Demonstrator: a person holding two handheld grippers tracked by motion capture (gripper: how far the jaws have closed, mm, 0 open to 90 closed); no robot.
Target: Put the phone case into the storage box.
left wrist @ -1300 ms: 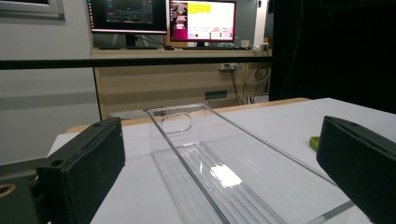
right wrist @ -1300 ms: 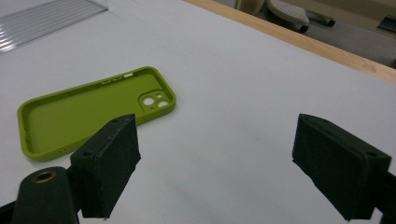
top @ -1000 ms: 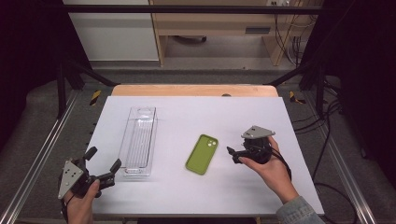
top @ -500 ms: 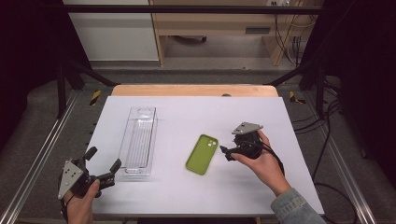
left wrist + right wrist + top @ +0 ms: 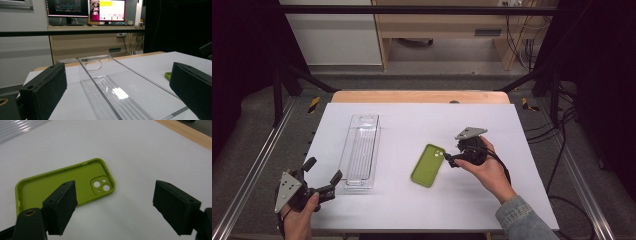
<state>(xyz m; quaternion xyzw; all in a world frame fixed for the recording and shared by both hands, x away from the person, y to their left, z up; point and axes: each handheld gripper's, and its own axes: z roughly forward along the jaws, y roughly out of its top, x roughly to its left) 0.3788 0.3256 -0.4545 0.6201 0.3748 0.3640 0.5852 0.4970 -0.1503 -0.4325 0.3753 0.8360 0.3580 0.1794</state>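
With its jaws wide, just closing a little and gripping nothing, the right gripper [image 5: 451, 161] should probably straddle the camera-hole end of the lime-green soft phone case [image 5: 427, 165], lying hollow-side up beside the clear plastic tray [image 5: 360, 150], before pinching the raised rim squarely.

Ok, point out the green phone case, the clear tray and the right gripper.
green phone case [image 5: 62, 185], right gripper view, on its inner back.
clear tray [image 5: 360, 150], high view, on its ribbed floor.
right gripper [image 5: 450, 159], high view, between its fingertips.
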